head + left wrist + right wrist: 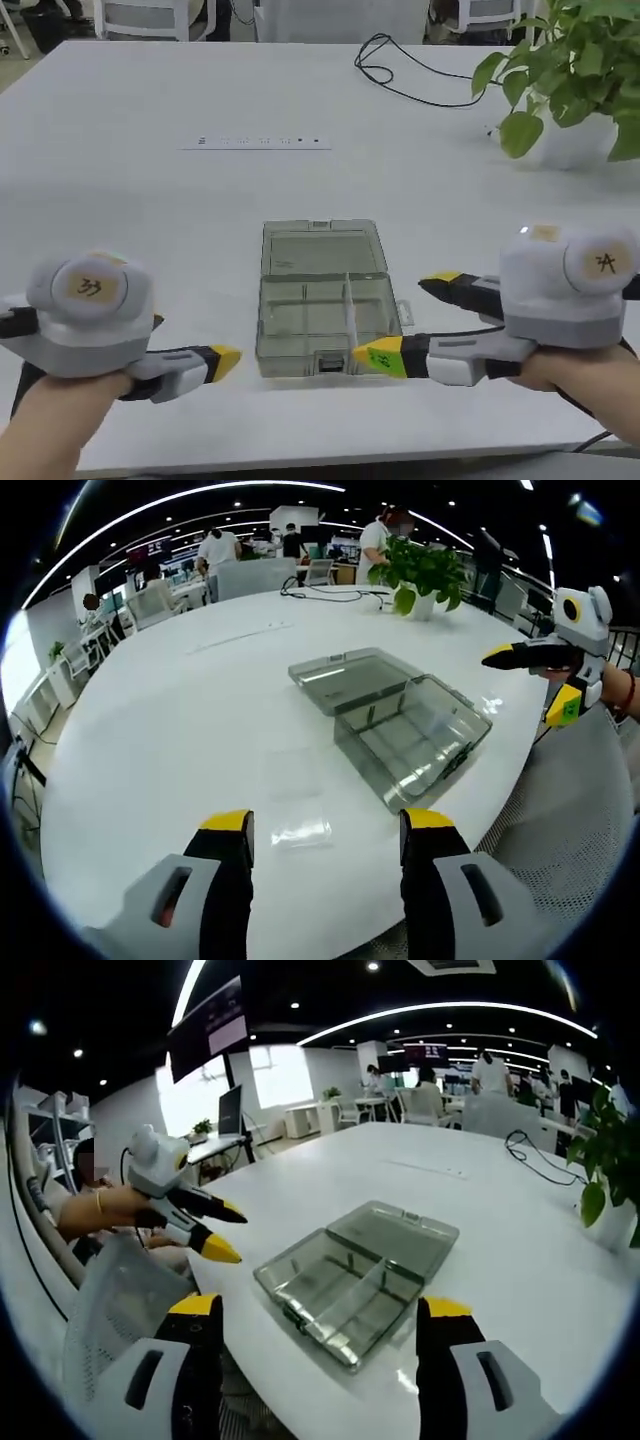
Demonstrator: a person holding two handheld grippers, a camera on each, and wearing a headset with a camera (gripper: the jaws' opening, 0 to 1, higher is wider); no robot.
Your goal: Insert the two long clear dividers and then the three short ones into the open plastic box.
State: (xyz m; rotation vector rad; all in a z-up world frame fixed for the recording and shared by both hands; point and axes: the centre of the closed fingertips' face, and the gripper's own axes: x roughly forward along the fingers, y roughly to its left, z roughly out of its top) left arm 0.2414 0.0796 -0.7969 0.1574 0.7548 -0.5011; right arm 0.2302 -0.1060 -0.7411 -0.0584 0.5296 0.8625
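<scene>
The clear plastic box point(300, 358) lies open in the middle of the white table, its lid point(322, 248) folded flat behind it. A clear divider point(349, 303) stands upright inside the tray. The left gripper view shows two small clear pieces point(300, 830) lying flat on the table just ahead of my left gripper point(328, 825), with the box point(400, 778) beyond them. My left gripper point(190, 342) is open and empty, left of the box. My right gripper point(408, 318) is open and empty at the box's right front corner. The right gripper view looks across the box point(300, 1318) at the left gripper point(205, 1225).
A potted plant point(570, 80) stands at the far right with a black cable point(400, 70) beside it. A thin pale strip point(260, 142) lies across the table's far middle. Chairs and people fill the room behind. The table's front edge runs just below both grippers.
</scene>
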